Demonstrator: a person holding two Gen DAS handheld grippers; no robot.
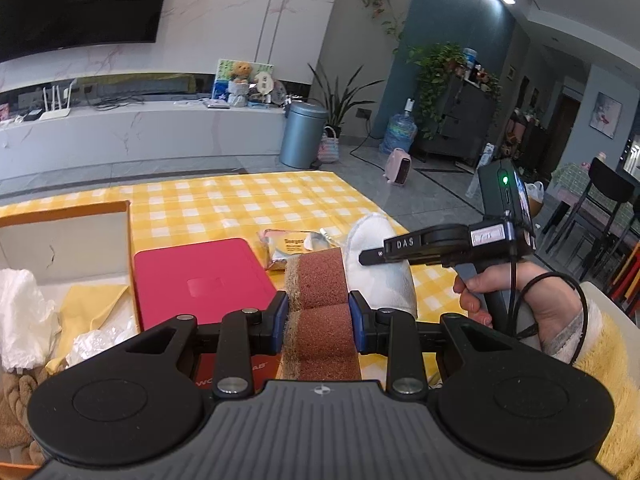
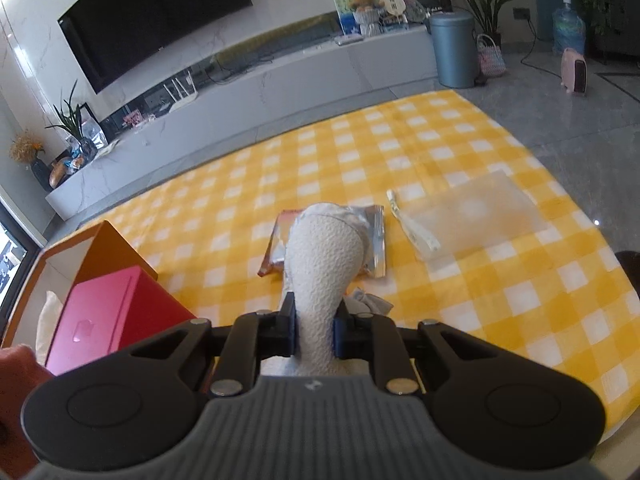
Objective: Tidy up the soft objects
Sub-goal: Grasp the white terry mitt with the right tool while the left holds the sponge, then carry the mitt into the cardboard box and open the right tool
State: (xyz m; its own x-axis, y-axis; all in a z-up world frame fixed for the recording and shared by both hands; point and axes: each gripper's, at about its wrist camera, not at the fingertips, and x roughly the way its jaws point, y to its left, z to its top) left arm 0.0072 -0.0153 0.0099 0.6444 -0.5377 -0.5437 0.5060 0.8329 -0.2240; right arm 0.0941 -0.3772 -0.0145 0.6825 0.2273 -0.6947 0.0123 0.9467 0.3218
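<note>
My left gripper (image 1: 318, 312) is shut on a brown scouring sponge (image 1: 320, 276), which stands upright between the blue pads above the table. The right gripper (image 2: 315, 324) is shut on a white textured slipper (image 2: 324, 248), squeezing it narrow at the pads, with its wider end sticking forward. In the left wrist view the slipper (image 1: 380, 280) hangs just right of the sponge, and the right gripper (image 1: 366, 258) reaches in from the right in a person's hand (image 1: 520, 304). The two held things are close together and look apart.
An orange cardboard box (image 1: 64, 236) at the left holds white plastic, yellow cloth and a braided brown thing. A red flat case (image 1: 200, 280) leans at its side. A foil snack packet (image 2: 374, 236) and a clear zip bag (image 2: 476, 216) lie on the yellow checked tablecloth (image 2: 500, 300).
</note>
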